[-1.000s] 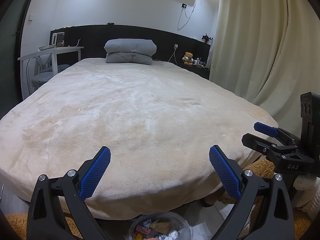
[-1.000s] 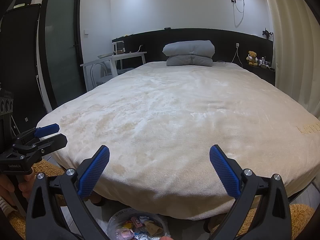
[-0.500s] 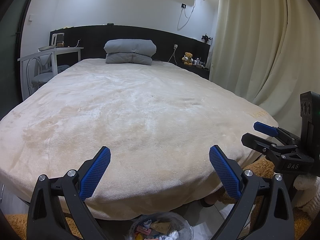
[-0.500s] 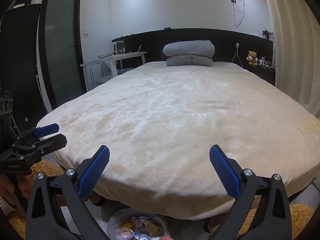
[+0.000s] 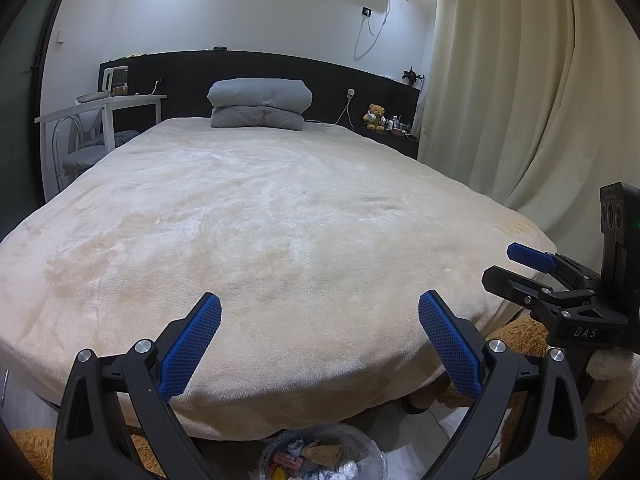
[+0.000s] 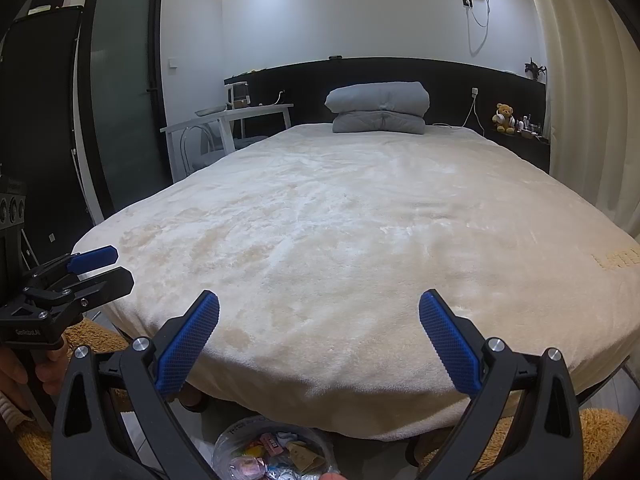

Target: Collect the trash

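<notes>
A clear-lined trash bin point(image 5: 322, 458) full of wrappers and crumpled paper stands on the floor at the foot of the bed; it also shows in the right wrist view point(image 6: 276, 454). My left gripper point(image 5: 320, 340) is open and empty above the bin, over the bed's foot edge. My right gripper point(image 6: 320, 338) is open and empty beside it. The right gripper shows at the right edge of the left wrist view point(image 5: 560, 284), and the left gripper at the left edge of the right wrist view point(image 6: 68, 276). I see no trash on the bed.
A cream blanket covers the bed point(image 5: 260, 220), with a folded grey duvet point(image 5: 260, 104) at the black headboard. A white desk and chair point(image 6: 224, 132) stand at the left, a dark door point(image 6: 120, 92) beyond. Curtains point(image 5: 520, 100) hang on the right. Tan rugs point(image 6: 600, 432) lie on the floor.
</notes>
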### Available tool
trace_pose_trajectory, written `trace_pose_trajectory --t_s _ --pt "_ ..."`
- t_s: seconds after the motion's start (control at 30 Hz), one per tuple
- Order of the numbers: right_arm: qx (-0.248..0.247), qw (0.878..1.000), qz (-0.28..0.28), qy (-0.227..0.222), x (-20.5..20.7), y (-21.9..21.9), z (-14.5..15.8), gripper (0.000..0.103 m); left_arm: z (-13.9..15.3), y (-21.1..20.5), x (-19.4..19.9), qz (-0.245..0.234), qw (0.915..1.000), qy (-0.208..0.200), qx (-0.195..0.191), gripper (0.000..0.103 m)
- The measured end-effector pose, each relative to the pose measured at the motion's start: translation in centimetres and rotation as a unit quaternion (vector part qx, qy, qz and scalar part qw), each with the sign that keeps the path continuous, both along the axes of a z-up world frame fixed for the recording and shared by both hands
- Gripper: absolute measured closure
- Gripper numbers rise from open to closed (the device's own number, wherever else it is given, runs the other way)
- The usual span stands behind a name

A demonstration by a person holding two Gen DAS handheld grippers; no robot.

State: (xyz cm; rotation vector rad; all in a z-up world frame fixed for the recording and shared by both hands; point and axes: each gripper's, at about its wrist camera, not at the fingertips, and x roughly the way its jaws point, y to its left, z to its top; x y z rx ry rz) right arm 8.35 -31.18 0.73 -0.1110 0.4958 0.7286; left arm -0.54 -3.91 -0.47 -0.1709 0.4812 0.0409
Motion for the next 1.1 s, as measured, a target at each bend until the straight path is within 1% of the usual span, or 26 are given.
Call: trace_pose_trajectory --t_s 1.1 --pt "-0.001 1.000 0.001 0.001 0.16 -0.09 -0.21 0.004 0.03 0.37 -0.11 0.005 1.0000 -0.001 -0.002 0.006"
